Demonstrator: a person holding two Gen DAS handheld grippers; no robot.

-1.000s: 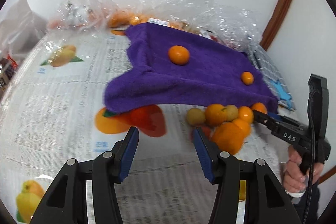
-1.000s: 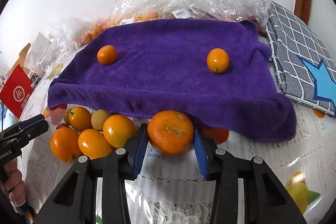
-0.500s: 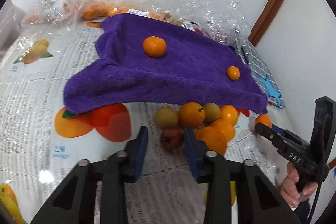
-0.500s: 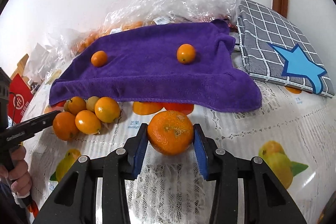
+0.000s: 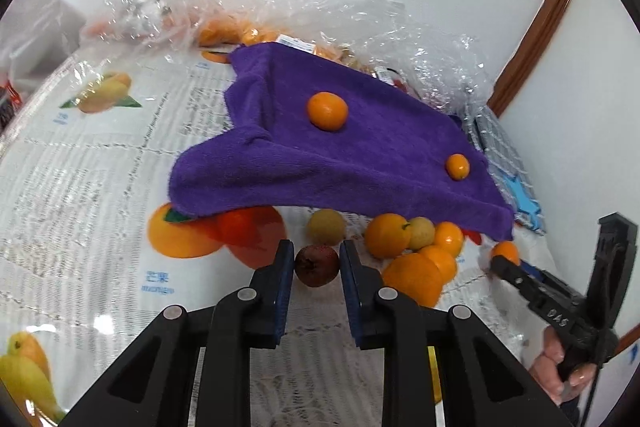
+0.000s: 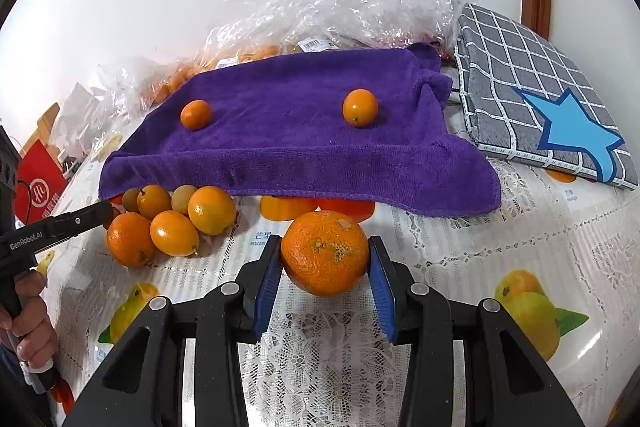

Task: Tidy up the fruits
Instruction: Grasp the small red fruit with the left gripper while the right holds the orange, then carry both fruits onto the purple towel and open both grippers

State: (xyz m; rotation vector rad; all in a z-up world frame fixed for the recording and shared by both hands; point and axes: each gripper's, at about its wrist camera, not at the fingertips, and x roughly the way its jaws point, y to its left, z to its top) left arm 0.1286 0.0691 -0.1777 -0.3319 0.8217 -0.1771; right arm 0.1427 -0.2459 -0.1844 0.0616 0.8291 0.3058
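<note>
Behind the purple towel (image 6: 296,131), fruit inside the crumpled plastic bags (image 6: 320,11) is blurred and partly hidden, printed fruit pictures are partly covered by the towel's front edge, and the grey checked mat (image 5: 500,155) is largely concealed.

From my rig, two small fruits (image 6: 195,114) (image 6: 360,107) sit on the towel (image 6: 288,147), bags (image 6: 344,11) behind it. A fruit cluster (image 6: 172,223) lies before its left edge; a folded cloth (image 6: 532,99) lies right.

Purple towel (image 6: 296,143): plush matt cloth, beyond the tongs. Bags (image 6: 340,11): crinkled glossy clear plastic. Table cover (image 6: 460,267): shiny plastic over lace. Held orange (image 6: 324,251): pitted, scuffed rind.
</note>
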